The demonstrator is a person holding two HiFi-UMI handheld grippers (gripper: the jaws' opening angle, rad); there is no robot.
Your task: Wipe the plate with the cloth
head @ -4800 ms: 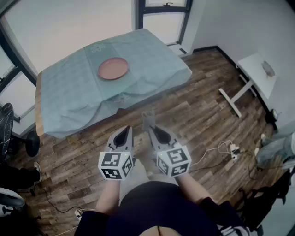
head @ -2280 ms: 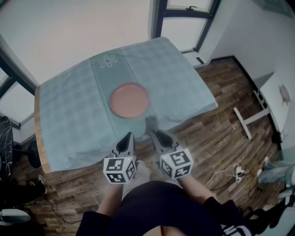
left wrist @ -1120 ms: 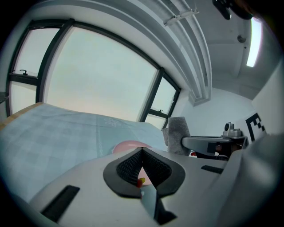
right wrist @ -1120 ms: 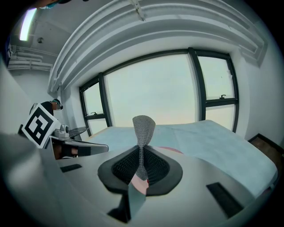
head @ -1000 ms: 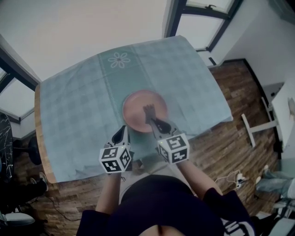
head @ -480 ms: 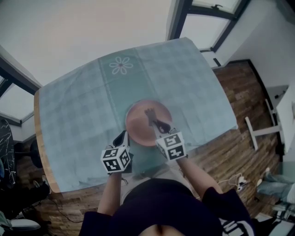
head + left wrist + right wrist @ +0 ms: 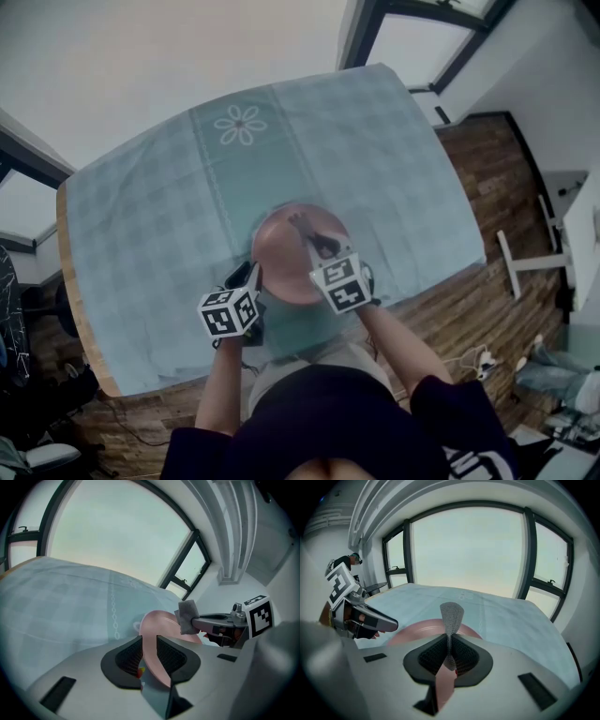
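The round pink plate (image 7: pixel 281 265), stiff and likely slippery, lay near-middle on the blue-clothed worktop (image 7: pixel 150 216), its near rim, the best hold, between the spread, just-opened jaws of the left hand-held gripper (image 7: pixel 149 641), while the right hand-held gripper (image 7: pixel 450 641) pinched the limp grey mesh cloth (image 7: pixel 451 613).

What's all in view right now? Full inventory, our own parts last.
plate: 1, pink, on the tablecloth near the table's front edge
cloth: 1, grey, gripped by the right claw, over the plate; contact unclear
tablecloth: 1, pale teal check with a flower motif, covers the table
table: 1, wooden edge showing at left
floor: 1, brown wood planks, right of and below the table
side table: 1, white, far right edge
left claw: 1, grey, jaws have just been opening, plate's near rim between them
right claw: 1, grey, shut on the cloth
arms: 2, bare forearms, behind the claws
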